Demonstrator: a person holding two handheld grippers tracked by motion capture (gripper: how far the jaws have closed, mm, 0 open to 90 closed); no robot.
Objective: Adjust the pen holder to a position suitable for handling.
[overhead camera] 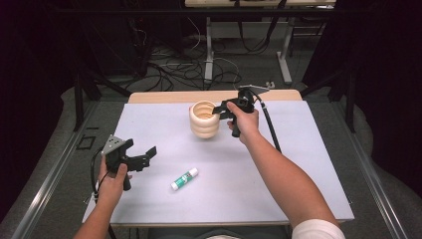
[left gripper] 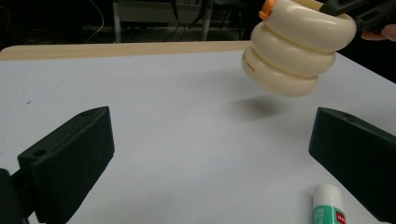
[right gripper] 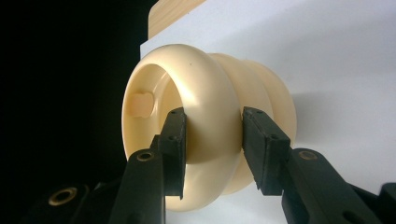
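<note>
Your white table (overhead camera: 298, 199) carries little. At twelve o'clock hangs the cream ribbed cup (overhead camera: 204, 119), three glossy bulging rings stacked with an open mouth and a small orange piece at its rim; it is lifted clear, its shadow below. Your right gripper (overhead camera: 219, 110) clamps its rim, one jaw inside, one outside. At eight o'clock your left gripper (overhead camera: 141, 152) hovers, jaws wide apart. Near six o'clock lies a green-and-white glue stick (overhead camera: 184, 179).
</note>
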